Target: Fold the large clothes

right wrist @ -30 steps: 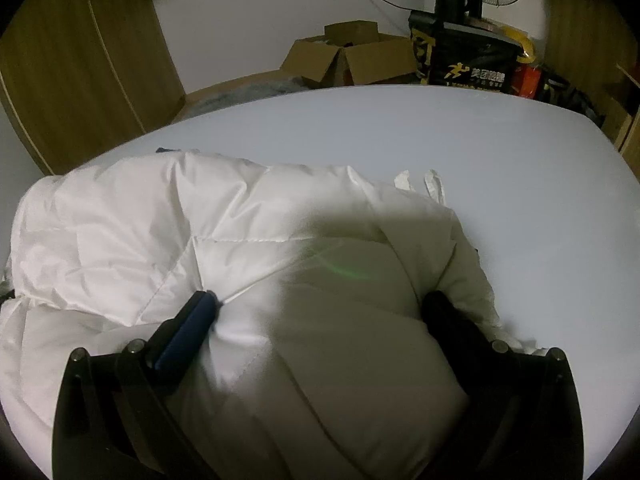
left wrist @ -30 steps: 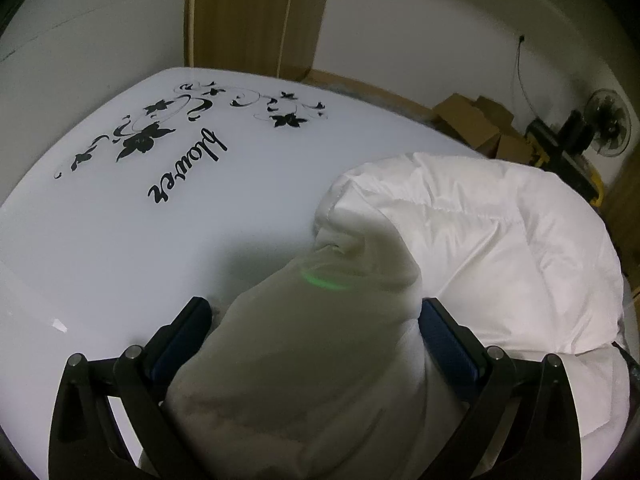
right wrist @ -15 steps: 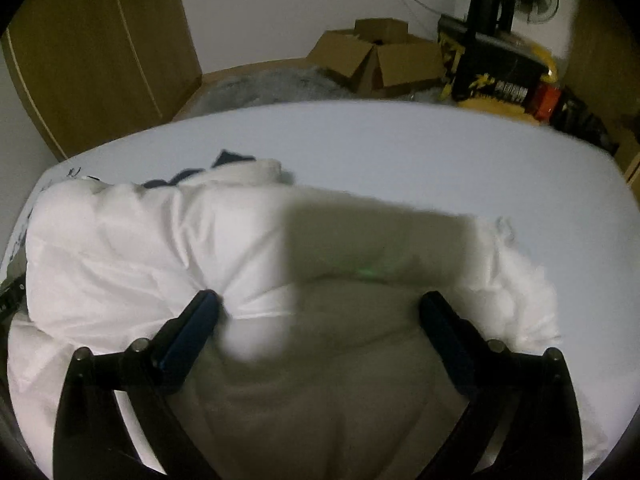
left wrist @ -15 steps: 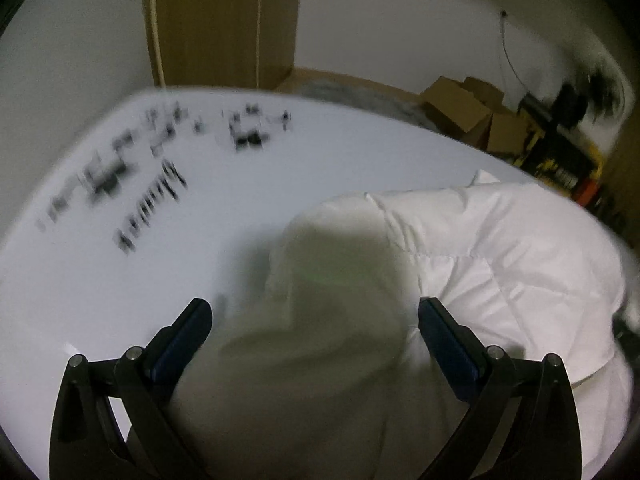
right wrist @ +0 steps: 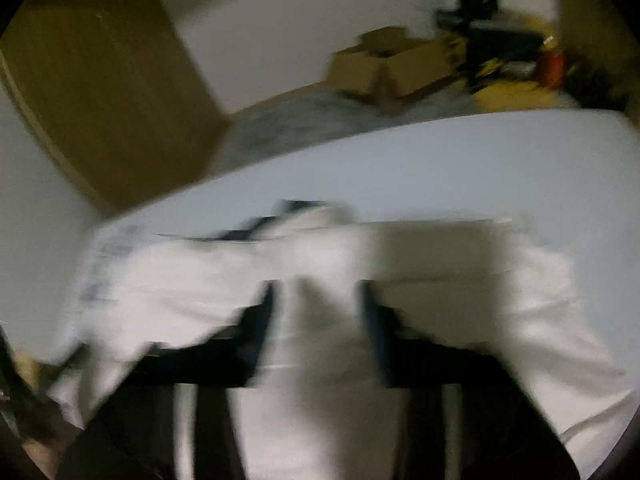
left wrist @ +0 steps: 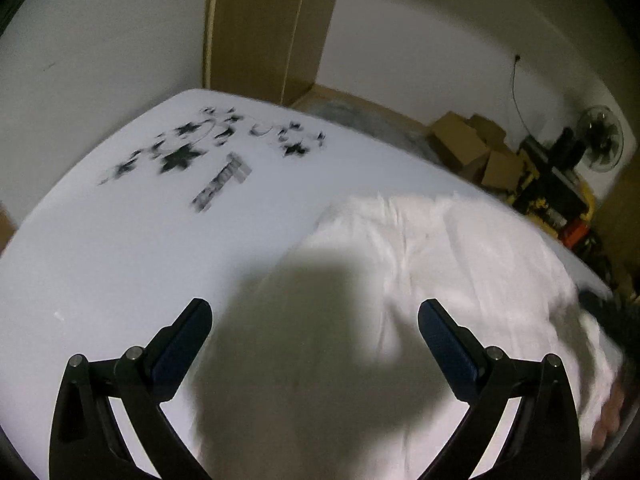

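A large white puffy jacket (left wrist: 460,264) lies in a heap on the white table (left wrist: 120,264). My left gripper (left wrist: 315,312) is open, its blue-padded fingers wide apart above the jacket's near part, which lies in its shadow. In the blurred right wrist view, my right gripper (right wrist: 318,300) has its fingers drawn close together on a bunch of the jacket's white cloth (right wrist: 320,320). A dark lining edge (right wrist: 256,228) shows at the jacket's far side.
Black flower print and lettering (left wrist: 216,160) mark the table's far left. A wooden wardrobe (left wrist: 264,28) stands behind the table. Cardboard boxes (left wrist: 472,152), a fan (left wrist: 600,144) and dark gear (left wrist: 552,192) sit on the floor at the far right.
My left gripper has lifted up and back off the jacket. My right gripper has closed from wide open onto a bunch of the jacket's cloth, and its view has swung fast.
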A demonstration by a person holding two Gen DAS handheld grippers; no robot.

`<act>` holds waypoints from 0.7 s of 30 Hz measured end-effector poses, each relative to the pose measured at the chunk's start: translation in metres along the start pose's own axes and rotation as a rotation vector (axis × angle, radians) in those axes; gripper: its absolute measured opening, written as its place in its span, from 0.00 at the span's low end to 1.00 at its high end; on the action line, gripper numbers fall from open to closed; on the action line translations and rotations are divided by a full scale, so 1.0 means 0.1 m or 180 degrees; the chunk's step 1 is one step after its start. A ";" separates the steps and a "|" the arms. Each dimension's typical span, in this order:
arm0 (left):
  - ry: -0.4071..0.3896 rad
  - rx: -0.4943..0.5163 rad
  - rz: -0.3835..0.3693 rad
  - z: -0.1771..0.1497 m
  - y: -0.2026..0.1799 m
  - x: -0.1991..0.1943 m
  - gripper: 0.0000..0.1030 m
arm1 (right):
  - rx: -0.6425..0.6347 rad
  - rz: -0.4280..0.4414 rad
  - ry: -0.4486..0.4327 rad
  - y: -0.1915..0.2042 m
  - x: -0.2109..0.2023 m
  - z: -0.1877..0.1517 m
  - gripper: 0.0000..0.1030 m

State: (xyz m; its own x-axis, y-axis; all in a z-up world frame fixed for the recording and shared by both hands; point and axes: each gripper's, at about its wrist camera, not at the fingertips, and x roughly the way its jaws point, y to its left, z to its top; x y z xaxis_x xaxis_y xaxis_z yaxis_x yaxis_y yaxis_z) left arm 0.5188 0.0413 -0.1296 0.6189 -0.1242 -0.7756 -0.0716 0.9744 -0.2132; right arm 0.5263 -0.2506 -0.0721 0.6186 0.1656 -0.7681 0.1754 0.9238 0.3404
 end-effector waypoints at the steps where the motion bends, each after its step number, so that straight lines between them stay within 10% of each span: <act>1: 0.0064 -0.0006 -0.0074 -0.08 0.03 -0.10 1.00 | -0.0112 0.0046 0.0017 0.17 0.05 -0.01 0.27; 4: 0.0178 -0.0096 -0.0238 -0.33 0.15 -0.35 1.00 | -0.0257 -0.0032 0.0131 0.45 0.33 -0.11 0.27; 6: 0.0281 -0.0176 -0.0304 -0.45 0.25 -0.45 1.00 | -0.0238 -0.0138 0.0803 0.40 0.90 -0.25 0.26; 21: 0.0320 -0.0647 -0.0480 -0.90 0.79 -0.77 1.00 | -0.0646 -0.0230 0.0484 0.73 -0.11 -1.27 0.23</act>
State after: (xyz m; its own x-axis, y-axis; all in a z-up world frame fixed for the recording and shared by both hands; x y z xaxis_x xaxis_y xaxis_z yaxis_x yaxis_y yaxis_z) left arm 0.3952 0.1110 -0.1403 0.5544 -0.2930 -0.7790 -0.1463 0.8871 -0.4378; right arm 0.4348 -0.1417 -0.1074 0.4850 0.1324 -0.8644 0.0482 0.9829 0.1776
